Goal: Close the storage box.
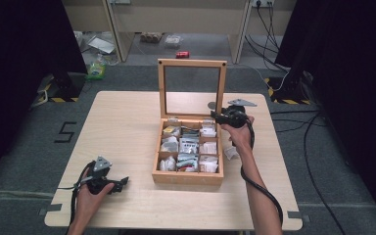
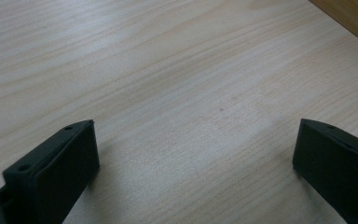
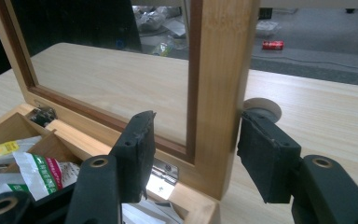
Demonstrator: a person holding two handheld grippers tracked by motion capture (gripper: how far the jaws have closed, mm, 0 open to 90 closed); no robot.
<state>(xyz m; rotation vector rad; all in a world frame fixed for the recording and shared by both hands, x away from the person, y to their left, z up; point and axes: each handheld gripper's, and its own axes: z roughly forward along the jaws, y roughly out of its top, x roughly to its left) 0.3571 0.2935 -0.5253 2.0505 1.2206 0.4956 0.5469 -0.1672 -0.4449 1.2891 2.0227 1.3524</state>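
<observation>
We are bracketing the upright lid (image 3: pixel 216 93) of the wooden box (image 1: pixel 188 177) at mid-table with our right gripper (image 3: pixel 193 154), jaws half open, seemingly not gripping, left gripper (image 2: pixel 193 154) resting wide open, empty.

One wooden box (image 1: pixel 188 176), one table (image 1: pixel 127 127), two claws (image 1: pixel 119 185), nine compartments.
</observation>
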